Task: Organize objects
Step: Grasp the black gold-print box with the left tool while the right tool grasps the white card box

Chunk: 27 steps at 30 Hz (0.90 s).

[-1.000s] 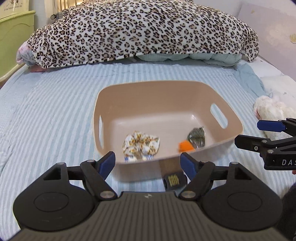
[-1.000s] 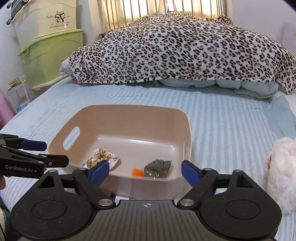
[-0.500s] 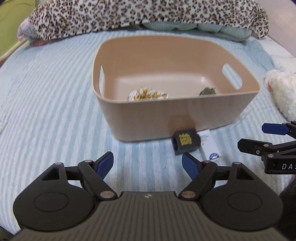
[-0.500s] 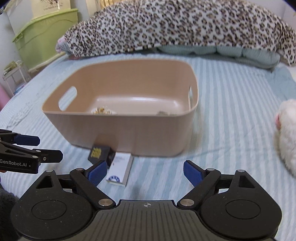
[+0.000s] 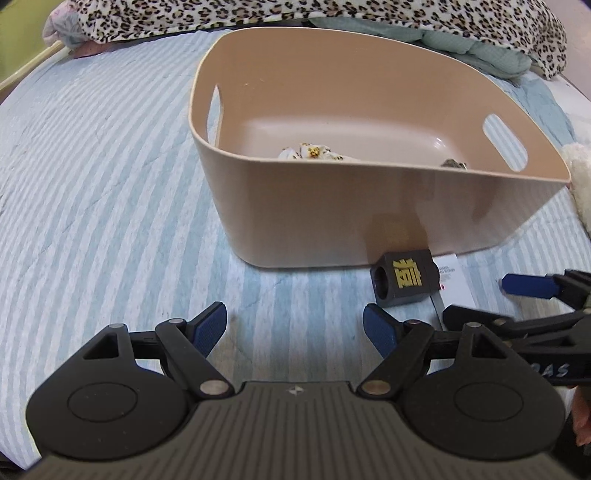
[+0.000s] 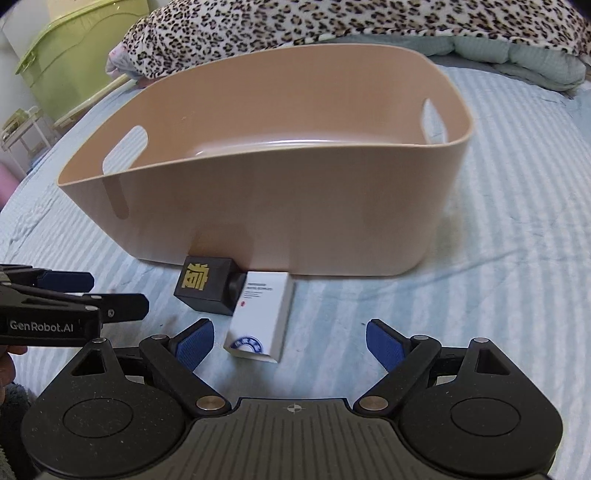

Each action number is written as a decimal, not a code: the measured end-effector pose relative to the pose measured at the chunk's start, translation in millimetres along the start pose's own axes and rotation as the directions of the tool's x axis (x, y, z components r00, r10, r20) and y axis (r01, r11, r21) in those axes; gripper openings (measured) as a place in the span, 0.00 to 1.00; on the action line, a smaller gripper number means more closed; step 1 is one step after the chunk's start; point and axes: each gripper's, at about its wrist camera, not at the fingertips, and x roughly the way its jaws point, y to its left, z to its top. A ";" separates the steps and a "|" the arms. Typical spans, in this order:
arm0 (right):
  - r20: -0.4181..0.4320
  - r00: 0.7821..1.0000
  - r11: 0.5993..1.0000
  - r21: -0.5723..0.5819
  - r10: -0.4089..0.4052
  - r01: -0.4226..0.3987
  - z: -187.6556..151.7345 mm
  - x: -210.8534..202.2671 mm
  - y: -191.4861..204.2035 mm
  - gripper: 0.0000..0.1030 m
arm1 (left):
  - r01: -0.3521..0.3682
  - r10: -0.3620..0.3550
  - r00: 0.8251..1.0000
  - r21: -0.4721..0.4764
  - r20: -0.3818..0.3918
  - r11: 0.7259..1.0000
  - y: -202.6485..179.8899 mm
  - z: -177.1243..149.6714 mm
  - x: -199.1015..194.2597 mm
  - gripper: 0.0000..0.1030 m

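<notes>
A beige plastic basket (image 5: 332,206) stands on the striped bed; it also shows in the right wrist view (image 6: 280,206). Inside it I see the top of a white patterned cloth item (image 5: 314,152) and a dark item (image 5: 453,164). A black cube with a gold character (image 5: 404,282) lies against the basket's front wall, also in the right wrist view (image 6: 208,290). A white box (image 6: 260,321) lies beside it, partly seen in the left wrist view (image 5: 452,282). My left gripper (image 5: 295,328) is open and empty, low over the bed left of the cube. My right gripper (image 6: 290,345) is open and empty, just right of the white box.
A leopard-print blanket (image 5: 332,11) is heaped at the head of the bed. A white plush toy (image 5: 580,177) lies right of the basket. Green storage bins (image 6: 74,66) stand left of the bed. The striped sheet (image 5: 92,184) stretches left of the basket.
Both grippers have come down from above the basket to low over the bed in front of it. The cube and white box are now close. Both stay open.
</notes>
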 end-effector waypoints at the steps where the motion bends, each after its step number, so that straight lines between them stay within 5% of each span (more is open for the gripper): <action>1: -0.004 1.000 1.000 -0.006 -0.004 0.004 0.2 2.6 2.0 0.88 | 0.000 0.000 1.000 -0.006 0.001 1.000 0.1 1.8 0.4 0.79; 18: 0.010 0.995 0.995 0.038 -0.095 0.095 -6.1 -0.3 -34.8 0.87 | 0.110 -0.109 0.993 -0.011 0.041 0.994 -42.4 21.7 -4.6 0.79; 27: 0.019 0.995 0.995 -0.015 -0.103 0.103 -14.9 0.8 -37.2 0.87 | 0.078 -0.078 0.997 0.004 0.004 0.997 -61.2 19.1 26.9 0.79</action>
